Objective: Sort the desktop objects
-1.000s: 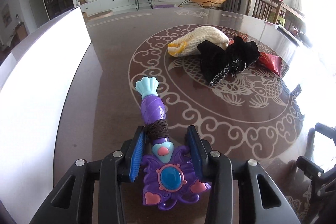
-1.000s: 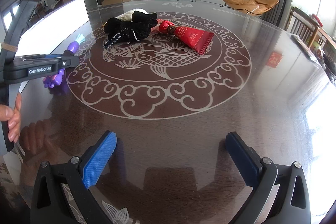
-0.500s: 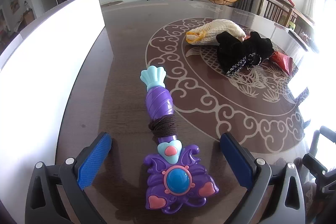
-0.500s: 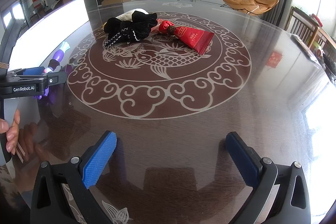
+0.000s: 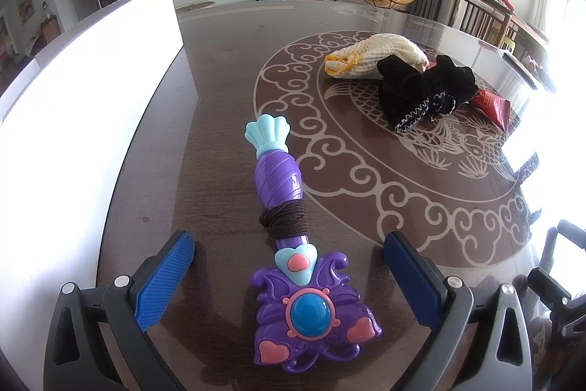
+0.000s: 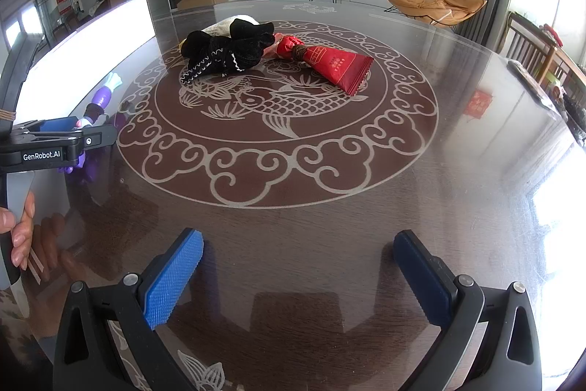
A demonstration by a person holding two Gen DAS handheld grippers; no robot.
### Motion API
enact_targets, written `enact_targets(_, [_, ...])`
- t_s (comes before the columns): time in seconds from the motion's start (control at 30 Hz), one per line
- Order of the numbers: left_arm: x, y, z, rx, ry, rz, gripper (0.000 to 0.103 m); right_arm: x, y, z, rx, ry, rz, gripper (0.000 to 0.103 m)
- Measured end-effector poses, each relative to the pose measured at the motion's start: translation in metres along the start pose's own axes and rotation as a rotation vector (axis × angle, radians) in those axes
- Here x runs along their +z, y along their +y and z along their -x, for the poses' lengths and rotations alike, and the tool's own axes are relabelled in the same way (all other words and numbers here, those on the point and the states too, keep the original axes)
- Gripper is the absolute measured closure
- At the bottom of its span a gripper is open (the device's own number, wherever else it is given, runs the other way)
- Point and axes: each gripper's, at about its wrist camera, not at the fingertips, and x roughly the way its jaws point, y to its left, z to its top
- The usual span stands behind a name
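Observation:
A purple toy wand (image 5: 289,237) with a blue gem and a brown hair tie wound round its shaft lies flat on the dark table. My left gripper (image 5: 289,275) stands open around its head, both blue pads clear of it. Farther off on the round fish pattern lie a cream knitted pouch (image 5: 370,59), a black cloth bundle (image 5: 425,90) and a red packet (image 5: 492,107). In the right wrist view my right gripper (image 6: 298,275) is open over bare table with nothing between its fingers; the black bundle (image 6: 227,52) and red packet (image 6: 335,66) lie far ahead, the wand (image 6: 100,99) at the left.
A bright white panel (image 5: 73,105) runs along the table's left side. A hand (image 6: 16,229) holds the left gripper's handle at the left edge of the right wrist view. Chairs stand beyond the table at the right.
My left gripper let go of the wand and spread wide; the wand now lies loose on the table. The left gripper drew back a little. The right gripper has not moved.

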Motion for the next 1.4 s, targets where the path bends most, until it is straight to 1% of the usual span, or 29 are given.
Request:
enact_targets(0.87, [0.004,0.0,0.003,0.002,0.0,0.002,0.0,-0.002,0.001,0.001,-0.004,-0.005,-0.002,0.0])
enact_targets(1.0, [0.004,-0.001,0.003,0.001,0.0,0.005,0.0,0.002,0.001,0.001,0.017,0.009,0.018,0.0])
enact_targets(1.07, [0.005,-0.002,0.003,0.002,0.0,0.006,0.0,0.014,0.004,-0.005,0.082,0.047,0.104,0.001])
enact_targets(1.1, [0.005,-0.001,0.003,0.001,0.0,0.007,0.0,0.025,0.006,-0.007,0.091,0.043,0.141,0.001])
enact_targets(1.17, [0.005,-0.001,0.003,0.001,0.0,0.007,0.0,0.056,0.014,-0.008,0.059,-0.01,0.203,0.001])
enact_targets(1.2, [0.005,-0.001,0.003,0.001,0.001,0.007,0.0,0.076,0.018,-0.008,0.066,-0.042,0.211,0.001])
enact_targets(1.23, [0.005,-0.001,0.003,0.001,0.0,0.007,0.0,0.097,0.02,-0.009,0.09,-0.066,0.196,0.001])
enact_targets(1.3, [0.005,-0.001,0.003,0.001,0.001,0.007,0.0,0.139,0.022,-0.012,0.145,-0.104,0.114,0.001])
enact_targets(1.37, [0.006,-0.001,0.003,0.001,0.001,0.007,0.0,0.171,0.026,-0.017,0.2,-0.152,0.043,0.001])
enact_targets(1.4, [0.006,-0.001,0.003,0.001,0.001,0.007,0.0,0.184,0.031,-0.023,0.229,-0.157,0.023,0.001])
